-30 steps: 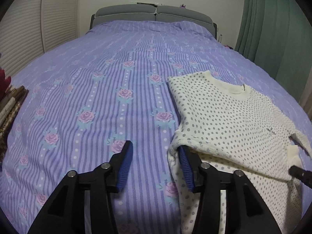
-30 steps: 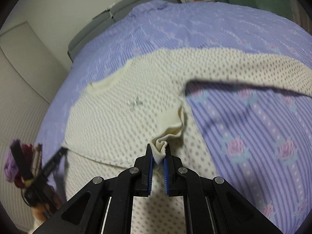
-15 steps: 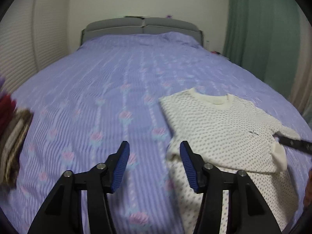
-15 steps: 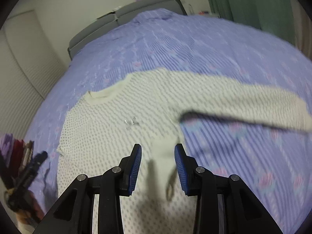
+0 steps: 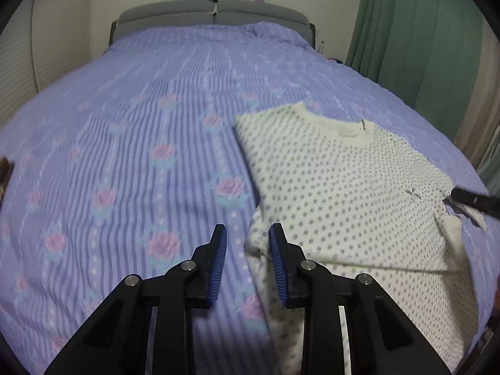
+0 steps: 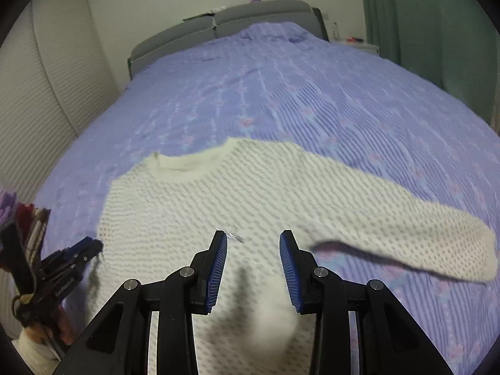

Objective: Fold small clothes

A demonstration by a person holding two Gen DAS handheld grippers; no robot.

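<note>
While the cream dotted sweater (image 5: 350, 193) is spread flat across the right half of the left wrist view, on the lilac rose-striped bedspread (image 5: 131, 143), the left gripper (image 5: 248, 259) is held low at the garment's left edge. Its jaws have just been closing, yet a gap is still seen between the blue pads; a bunched fold of the sweater's edge lies just inside the right pad, and no squeeze on it can be made out. In the right wrist view the right gripper (image 6: 253, 265) is seen parted above the sweater's lower body, with nothing held between its pads; the fabric below it is blurred. One sleeve (image 6: 422, 234) is stretched out toward the right of that frame, its cuff resting on the bedspread. The neckline (image 6: 190, 168) is pointed toward the grey headboard (image 6: 225, 22) at the top. A green curtain (image 5: 422, 47) is seen at upper right.
</note>
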